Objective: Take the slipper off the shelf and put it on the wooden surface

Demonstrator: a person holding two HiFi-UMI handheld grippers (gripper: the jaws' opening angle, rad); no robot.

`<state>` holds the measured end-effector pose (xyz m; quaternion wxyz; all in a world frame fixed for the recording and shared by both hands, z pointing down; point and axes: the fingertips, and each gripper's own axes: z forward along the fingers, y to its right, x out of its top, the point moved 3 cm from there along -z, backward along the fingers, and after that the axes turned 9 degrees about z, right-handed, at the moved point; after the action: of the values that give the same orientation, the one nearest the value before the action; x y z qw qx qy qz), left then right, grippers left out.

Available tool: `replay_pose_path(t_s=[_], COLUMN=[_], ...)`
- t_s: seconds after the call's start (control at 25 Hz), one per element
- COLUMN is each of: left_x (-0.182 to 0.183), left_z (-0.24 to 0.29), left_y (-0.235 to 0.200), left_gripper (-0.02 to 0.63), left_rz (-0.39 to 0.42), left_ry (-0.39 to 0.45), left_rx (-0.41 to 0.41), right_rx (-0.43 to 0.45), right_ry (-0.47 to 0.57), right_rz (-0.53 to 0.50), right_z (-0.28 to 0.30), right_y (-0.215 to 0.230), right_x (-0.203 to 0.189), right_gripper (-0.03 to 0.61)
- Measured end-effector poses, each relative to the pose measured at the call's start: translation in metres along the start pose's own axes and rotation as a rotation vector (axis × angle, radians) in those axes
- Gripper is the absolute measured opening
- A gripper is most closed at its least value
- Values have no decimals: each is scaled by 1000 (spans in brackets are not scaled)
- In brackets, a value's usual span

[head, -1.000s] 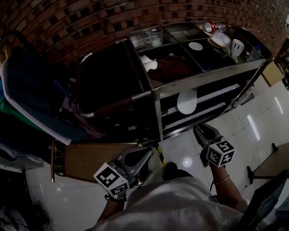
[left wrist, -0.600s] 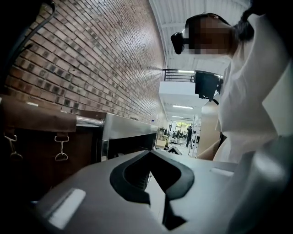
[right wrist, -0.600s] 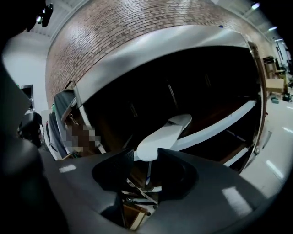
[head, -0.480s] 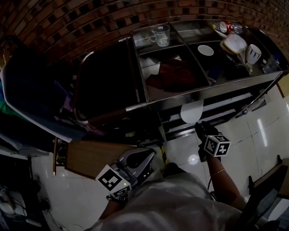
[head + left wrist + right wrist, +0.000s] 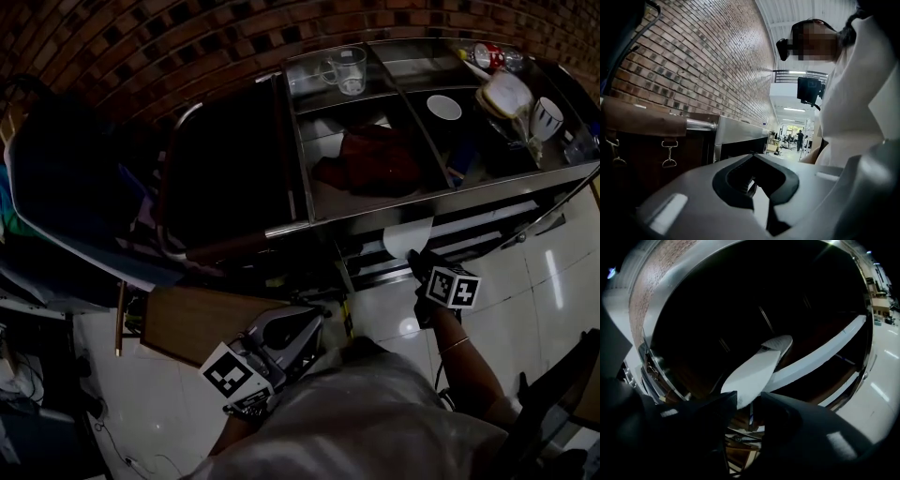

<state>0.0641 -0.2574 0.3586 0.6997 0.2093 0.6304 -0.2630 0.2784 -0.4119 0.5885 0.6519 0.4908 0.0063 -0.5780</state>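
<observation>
A white slipper (image 5: 407, 236) lies on the lower level of the metal shelf cart (image 5: 375, 208), its end sticking out over the front edge. My right gripper (image 5: 422, 265) reaches up to that end. In the right gripper view the slipper (image 5: 757, 369) pokes between the two dark jaws of the right gripper (image 5: 749, 399), which stand open with a gap beside it. The wooden surface (image 5: 187, 323) is a brown board low at the left. My left gripper (image 5: 305, 328) hangs beside that board, jaws together and empty, as the left gripper (image 5: 753, 159) also shows in its own view.
On the cart's top stand a glass mug (image 5: 349, 70), a white plate (image 5: 443, 106), a cup (image 5: 547, 117) and a red cloth (image 5: 375, 159). A dark bag with a metal bar (image 5: 173, 187) sits left of the cart. White floor tiles (image 5: 553, 272) lie at the right.
My right gripper has moved up from the floor area to the slipper's overhanging end. The left gripper stays by the wooden board.
</observation>
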Motion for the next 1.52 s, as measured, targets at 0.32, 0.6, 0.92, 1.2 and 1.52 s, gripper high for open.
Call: replay_pose_path(t_s=[0.32,0.6,0.92,1.2,1.52], left_x=[-6,-6,-17,-34,-44], left_z=[10,4,-42,-99,-223], left_y=[1,8,27,43,63], left_gripper=[0,0,0,0,0], left_rz=[-47,-42,-54,-36,-25], left_ry=[-3,22,24,15,22], left_rx=[-10,-13,-35,-104,-192], right_rx=[76,163,176,168,142], right_ry=[46,123,175,215,263], right_rz=[76,93,150,169,214], right_z=[-18,-67,-138,-190,-237], right_y=[-6,-34,-68,-118,-216], right_x=[9,14,-39,-116,-251], right_gripper=[42,28,28,28,28])
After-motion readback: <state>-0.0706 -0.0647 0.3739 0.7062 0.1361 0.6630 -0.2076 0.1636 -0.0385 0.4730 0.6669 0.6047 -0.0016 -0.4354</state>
